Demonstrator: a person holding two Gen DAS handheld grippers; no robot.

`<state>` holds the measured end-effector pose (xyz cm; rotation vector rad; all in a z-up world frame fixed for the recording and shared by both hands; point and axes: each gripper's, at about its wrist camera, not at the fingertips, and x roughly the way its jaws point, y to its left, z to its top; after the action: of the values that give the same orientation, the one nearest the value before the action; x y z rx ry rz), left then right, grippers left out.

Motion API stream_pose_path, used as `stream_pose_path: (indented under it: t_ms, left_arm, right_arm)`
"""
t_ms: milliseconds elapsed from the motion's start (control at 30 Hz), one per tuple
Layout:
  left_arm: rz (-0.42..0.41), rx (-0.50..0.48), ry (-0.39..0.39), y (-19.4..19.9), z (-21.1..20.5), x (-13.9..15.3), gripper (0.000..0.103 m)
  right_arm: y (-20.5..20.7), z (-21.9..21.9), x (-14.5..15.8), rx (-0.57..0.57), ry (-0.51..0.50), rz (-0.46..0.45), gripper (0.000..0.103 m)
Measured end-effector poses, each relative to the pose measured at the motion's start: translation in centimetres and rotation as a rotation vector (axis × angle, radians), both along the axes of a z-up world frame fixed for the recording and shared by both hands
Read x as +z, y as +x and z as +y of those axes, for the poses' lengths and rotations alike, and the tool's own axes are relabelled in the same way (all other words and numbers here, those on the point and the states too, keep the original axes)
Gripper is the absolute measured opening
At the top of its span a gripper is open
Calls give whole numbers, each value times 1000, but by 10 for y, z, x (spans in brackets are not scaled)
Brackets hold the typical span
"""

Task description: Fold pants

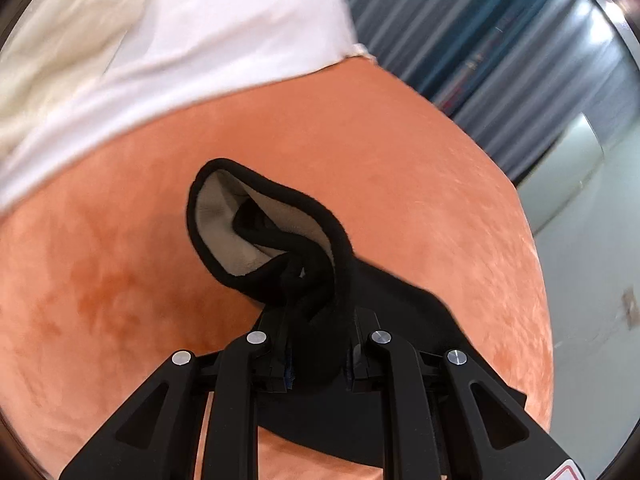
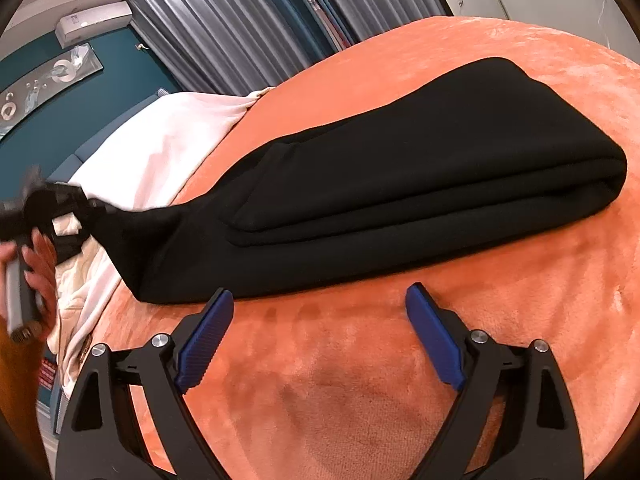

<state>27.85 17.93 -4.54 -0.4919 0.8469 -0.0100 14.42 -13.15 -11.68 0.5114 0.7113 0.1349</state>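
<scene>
Left gripper (image 1: 318,354) fingers clamp pants (image 1: 280,240); right gripper (image 2: 320,340) fingers wide, empty.

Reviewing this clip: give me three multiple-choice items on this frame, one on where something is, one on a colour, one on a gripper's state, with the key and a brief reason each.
1. Where do the black pants lie?
A. on the orange blanket
B. on the floor
C. on a chair

2. What colour are the pads of the right gripper?
A. red
B. blue
C. green

3. What state is the left gripper in?
A. open and empty
B. shut on a white cloth
C. shut on the pants

Key: 1 A, the folded bulk rests on the orange blanket. 2 B, both ribbed pads show blue. 3 C, black fabric is pinched between its fingers, one end lifted.
</scene>
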Motion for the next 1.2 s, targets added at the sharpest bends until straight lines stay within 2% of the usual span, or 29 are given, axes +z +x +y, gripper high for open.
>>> stream_pose_path:
  t_ms: [100, 133, 167, 233, 267, 333, 367, 467, 500, 567, 600, 667, 700, 800, 900, 1000, 1133, 1167, 1200]
  left_arm:
    - [-86, -109, 44, -10, -59, 34, 14]
    - [-107, -177, 50, -15, -93, 42, 15]
    - [-109, -214, 59, -17, -114, 42, 19]
    - [-67, -326, 114, -19, -176, 24, 33]
    - [-29, -384, 137, -17, -195, 12, 50]
    - [89, -482, 193, -17, -231, -20, 49]
    - [100, -494, 179, -21, -233, -27, 49]
    - [58, -496, 116, -39, -220, -28, 49]
    - [45, -497, 96, -43, -212, -24, 50]
    - [10, -473, 43, -54, -189, -12, 51]
    - [-11, -448, 33, -61, -174, -7, 58]
    - [-53, -367, 76, -77, -149, -1, 68]
    - [-73, -326, 108, -85, -137, 1, 68]
    - [-95, -240, 193, -107, -101, 1, 68]
    - [-70, -216, 233, -123, -74, -9, 68]
    - [-54, -200, 267, -136, -55, -17, 68]
    - [-50, -195, 309, -151, -40, -29, 68]
    - [-47, -201, 308, -156, -37, -33, 68]
    - [-41, -203, 303, -161, -30, -35, 68]
  right_arm:
    - [-1, -6, -1, 1, 20, -9, 86]
    - [-2, -7, -1, 2, 27, -13, 86]
    - [-3, -10, -1, 2, 40, -19, 86]
    - [-8, -16, 0, -9, 66, -37, 86]
    - [-15, -24, 3, -41, 89, -52, 86]
    - [-29, -38, 8, -94, 107, -58, 86]
    - [-38, -47, 11, -107, 100, -56, 86]
    - [-61, -76, 18, -145, -4, -40, 86]
    - [-63, -86, 19, -151, -11, -33, 86]
    - [-61, -111, 25, -163, 29, -24, 86]
    - [-54, -123, 30, -170, 70, -22, 86]
    - [-33, -134, 45, -172, 115, -25, 87]
    - [-20, -133, 54, -154, 117, -25, 87]
    - [39, -103, 71, -21, 67, 28, 87]
    - [91, -56, 58, 96, -2, 137, 86]
    - [119, -19, 41, 108, -66, 192, 86]
    - [138, 3, 24, 83, -66, 252, 86]
    - [136, 13, 25, 82, -106, 243, 78]
    - [135, 22, 26, 106, -129, 232, 42]
